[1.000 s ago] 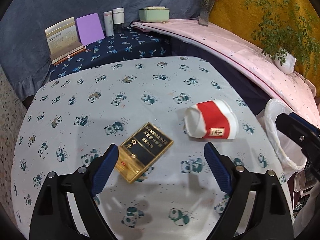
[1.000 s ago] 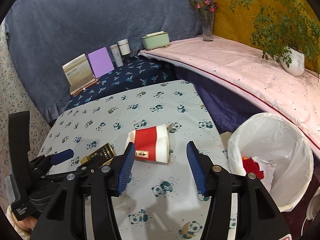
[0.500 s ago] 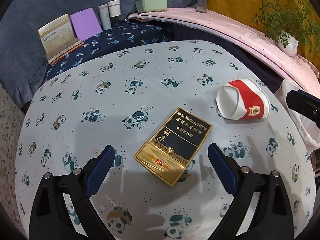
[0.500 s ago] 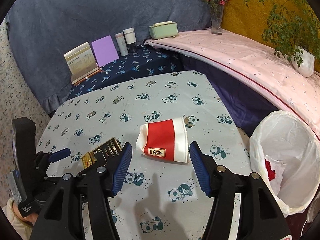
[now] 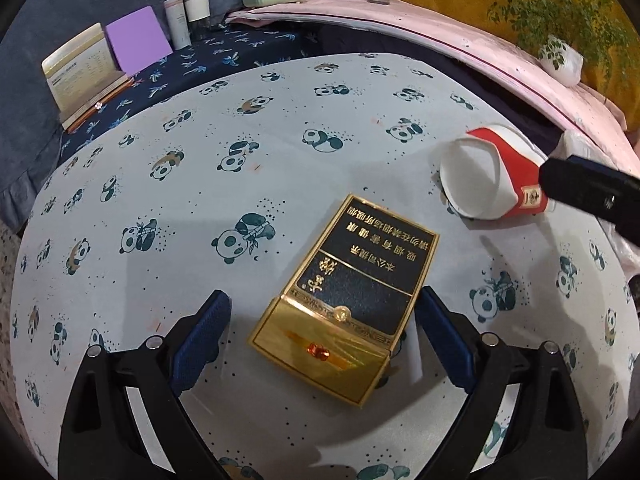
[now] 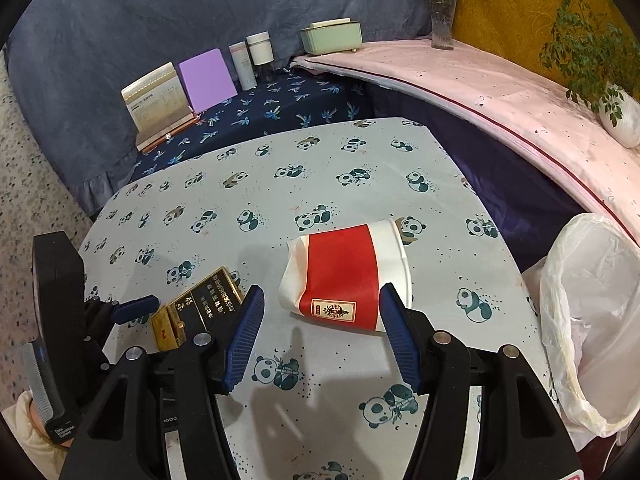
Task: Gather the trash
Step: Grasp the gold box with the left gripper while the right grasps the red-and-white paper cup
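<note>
A gold and black cigarette box (image 5: 344, 300) lies flat on the panda-print table. My left gripper (image 5: 320, 308) is open and straddles the box's near end, its blue pads on either side without pressing. A crushed red and white paper cup (image 6: 344, 276) lies on its side. My right gripper (image 6: 320, 296) is open just in front of the cup, with the cup's near edge between the fingertips. In the right wrist view the box (image 6: 200, 308) sits left of the cup. The cup (image 5: 492, 176) appears at the right of the left wrist view, partly behind a black finger (image 5: 592, 192) of the right gripper.
A white bin bag (image 6: 592, 312) stands open off the table's right edge. Behind the table, a dark blue shelf holds a calendar (image 6: 156, 100), a purple card (image 6: 206, 78), two bottles and a green box (image 6: 332, 36). A vase and a potted plant (image 6: 616, 112) stand on the pink ledge.
Both grippers have come down and forward. The cigarette box now lies between the left fingers, and the cup has come up to the right fingertips.
</note>
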Demonstrator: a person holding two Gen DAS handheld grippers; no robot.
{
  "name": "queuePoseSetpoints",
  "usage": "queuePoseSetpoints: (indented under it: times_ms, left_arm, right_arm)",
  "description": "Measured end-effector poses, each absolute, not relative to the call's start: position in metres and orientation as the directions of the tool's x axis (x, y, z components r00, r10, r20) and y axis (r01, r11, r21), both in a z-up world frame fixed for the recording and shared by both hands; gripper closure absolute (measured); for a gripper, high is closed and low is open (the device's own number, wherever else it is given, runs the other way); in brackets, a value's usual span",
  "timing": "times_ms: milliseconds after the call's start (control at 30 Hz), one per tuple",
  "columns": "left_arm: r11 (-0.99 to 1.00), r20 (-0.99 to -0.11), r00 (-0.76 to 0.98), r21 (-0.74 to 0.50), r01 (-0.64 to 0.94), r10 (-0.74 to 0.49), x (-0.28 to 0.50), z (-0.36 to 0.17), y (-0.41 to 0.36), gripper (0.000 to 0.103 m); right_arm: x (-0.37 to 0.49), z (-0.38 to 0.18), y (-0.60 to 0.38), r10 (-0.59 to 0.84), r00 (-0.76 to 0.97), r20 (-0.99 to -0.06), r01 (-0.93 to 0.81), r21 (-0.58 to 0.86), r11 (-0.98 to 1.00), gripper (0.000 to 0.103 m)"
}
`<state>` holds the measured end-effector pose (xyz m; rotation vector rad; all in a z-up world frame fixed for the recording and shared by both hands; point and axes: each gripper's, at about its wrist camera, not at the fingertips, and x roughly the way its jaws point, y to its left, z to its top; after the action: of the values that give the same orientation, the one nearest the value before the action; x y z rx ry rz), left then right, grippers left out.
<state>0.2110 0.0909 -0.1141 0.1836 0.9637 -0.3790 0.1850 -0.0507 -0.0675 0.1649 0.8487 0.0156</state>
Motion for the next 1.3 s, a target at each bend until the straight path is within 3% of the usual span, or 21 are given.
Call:
queuePoseSetpoints:
  times_ms: [300,533,1300]
  left_arm:
    - [0.952,-0.828,0.526,-0.027,0.306,-0.192,0.212,-0.109,0.086,0.043]
    - [0.976,-0.832,0.528,-0.065,0.208,-0.168,0.211,-0.107,0.086,0.047]
    - [0.978,-0.843,0.503,-0.118,0.17,-0.189,0.209,-0.102,0.084,0.048]
  right_arm:
    - [0.193,-0.079,-0.049,0.078,0.644,-0.761,0.061,0.152,0.986,0.045]
    - [0.196,-0.083,-0.054,0.066,0.643,-0.763,0.073,0.147,0.986,0.045]
    - [0.204,-0.088,-0.077,0.098,0.632,-0.768,0.086,0.196,0.977,0.044]
